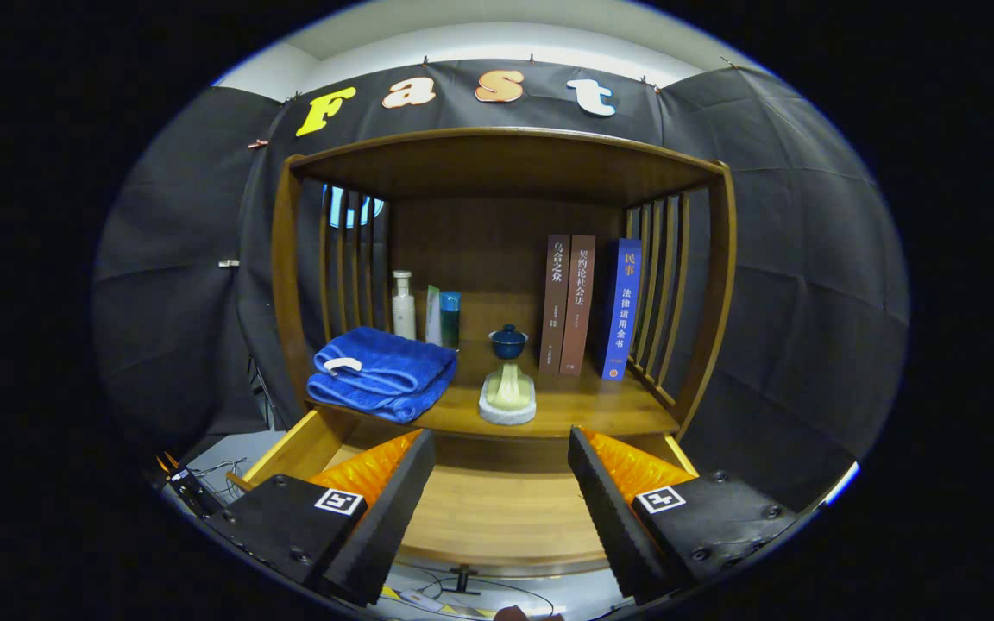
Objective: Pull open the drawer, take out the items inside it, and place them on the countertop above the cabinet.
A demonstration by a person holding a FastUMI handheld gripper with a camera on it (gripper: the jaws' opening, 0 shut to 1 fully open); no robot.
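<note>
tongs [501,509] wide open, holding nothing, over pulled-out drawer [497,509] | drawer floor bare between fingers | folded blue towel [380,373], soap dish [507,397], lidded cup [507,341] on table [600,410] beyond

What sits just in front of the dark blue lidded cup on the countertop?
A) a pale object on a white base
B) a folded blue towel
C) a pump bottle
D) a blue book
A: the pale object on a white base stands directly before the lidded cup, beyond the open, empty fingers over the pulled-out drawer.
</note>
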